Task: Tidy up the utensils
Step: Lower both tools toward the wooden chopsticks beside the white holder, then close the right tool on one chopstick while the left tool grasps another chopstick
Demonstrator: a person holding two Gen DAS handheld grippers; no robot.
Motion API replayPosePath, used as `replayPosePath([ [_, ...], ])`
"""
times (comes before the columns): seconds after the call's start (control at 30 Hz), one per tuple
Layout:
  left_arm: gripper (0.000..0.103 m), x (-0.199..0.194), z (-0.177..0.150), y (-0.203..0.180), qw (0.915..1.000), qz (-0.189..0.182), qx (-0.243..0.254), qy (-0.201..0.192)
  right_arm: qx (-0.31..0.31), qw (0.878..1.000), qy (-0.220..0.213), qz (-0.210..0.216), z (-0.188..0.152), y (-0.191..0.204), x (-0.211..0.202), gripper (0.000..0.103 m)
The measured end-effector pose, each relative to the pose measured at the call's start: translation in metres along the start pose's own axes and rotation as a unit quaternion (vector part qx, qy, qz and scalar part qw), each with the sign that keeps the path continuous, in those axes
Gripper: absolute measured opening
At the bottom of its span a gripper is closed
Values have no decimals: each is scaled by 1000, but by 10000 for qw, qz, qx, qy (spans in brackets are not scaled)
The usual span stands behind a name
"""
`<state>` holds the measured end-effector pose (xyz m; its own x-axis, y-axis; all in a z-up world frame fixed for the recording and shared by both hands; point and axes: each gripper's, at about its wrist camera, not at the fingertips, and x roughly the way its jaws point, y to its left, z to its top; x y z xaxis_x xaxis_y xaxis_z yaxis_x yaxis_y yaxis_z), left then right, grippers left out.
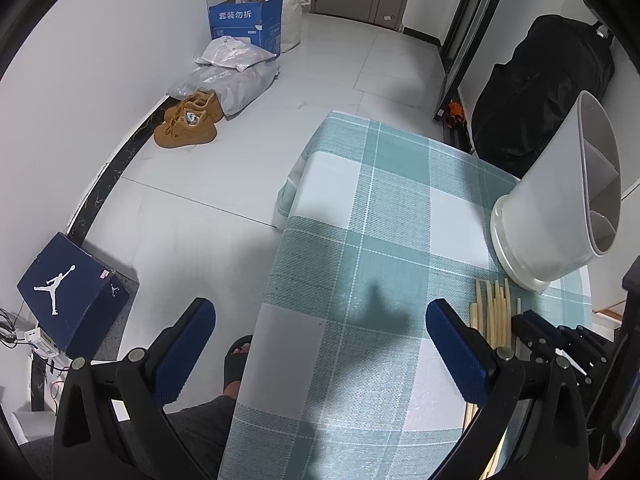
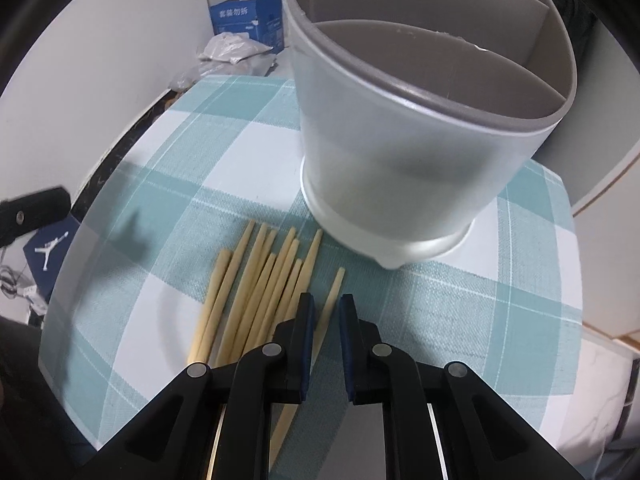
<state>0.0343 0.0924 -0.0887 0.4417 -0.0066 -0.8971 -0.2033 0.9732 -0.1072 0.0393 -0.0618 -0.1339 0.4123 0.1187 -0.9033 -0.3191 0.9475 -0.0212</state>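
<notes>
Several pale wooden chopsticks [image 2: 256,292] lie in a loose bundle on the checked teal tablecloth [image 2: 160,200]. Just beyond them stands a white utensil holder [image 2: 400,152] with a grey divided inside. My right gripper [image 2: 325,304] points steeply down over the bundle's right side. Its jaws stand a narrow gap apart, and one separate chopstick [image 2: 335,292] crosses that gap without the pads visibly pressing on it. My left gripper [image 1: 320,308] hangs wide open over bare cloth, left of the chopsticks [image 1: 496,312] and the holder [image 1: 560,200], with nothing between its fingers.
The table's left edge drops to a tiled floor. A dark blue shoe box [image 1: 72,292], tan shoes [image 1: 188,120], plastic bags [image 1: 232,76] and a blue carton [image 1: 248,24] lie there. A black bag [image 1: 536,92] stands behind the table. A person's slippered foot [image 1: 238,360] is at the near edge.
</notes>
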Motion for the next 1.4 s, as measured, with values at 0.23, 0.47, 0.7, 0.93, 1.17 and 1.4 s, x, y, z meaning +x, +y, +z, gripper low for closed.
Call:
replayPosePath([
  [0.23,102,8,-8,-9,9992,-291,169,228,463,9978,-327,351,-8,-7,-7,4],
  [0.47,99,11,-23,-43,9943,-718,593,513,1053,9818,-1231,987,-22,-32,-56,4],
  [0.7,95,21,-34,-62,9921,-310,974,726,2153,9461,-1759,1662,-46,-88,-85,4],
  [0.93,95,32,-35,-66,9917,19,979,828,2717,9232,-1906,1939,-58,-121,-98,4],
  [1.17,95,35,-30,-71,9925,169,895,811,2621,9206,-2171,1913,-62,-123,-118,4],
  [1.4,91,42,-25,-77,9917,262,967,811,2677,9179,-2247,1879,-64,-130,-122,4],
])
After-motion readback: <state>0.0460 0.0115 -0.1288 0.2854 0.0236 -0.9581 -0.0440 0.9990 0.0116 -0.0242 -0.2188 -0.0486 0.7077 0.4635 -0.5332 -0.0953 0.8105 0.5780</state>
